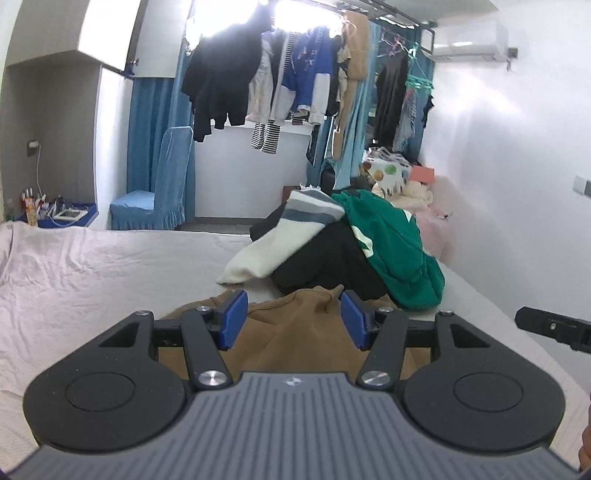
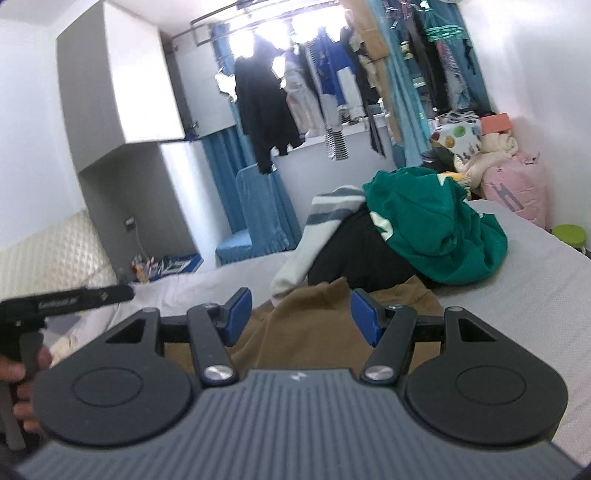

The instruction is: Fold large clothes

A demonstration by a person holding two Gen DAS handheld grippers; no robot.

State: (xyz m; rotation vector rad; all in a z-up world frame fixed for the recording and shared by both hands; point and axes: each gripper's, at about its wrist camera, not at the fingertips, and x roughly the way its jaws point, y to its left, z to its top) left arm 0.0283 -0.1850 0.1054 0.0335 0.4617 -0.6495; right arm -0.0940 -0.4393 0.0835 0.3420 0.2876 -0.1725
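Pale wrinkled bedsheet under brown garment, heaped clothes beyond.

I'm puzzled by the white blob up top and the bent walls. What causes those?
Left wrist view: window glare washes out behind the hanging clothes. Right wrist view: same glare, softer focus, and the fisheye lens curves the cabinet.

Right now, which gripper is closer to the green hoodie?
Right, probably. The right gripper sits nearer the green hoodie, just left of it; the left gripper lies further left, over the brown garment.
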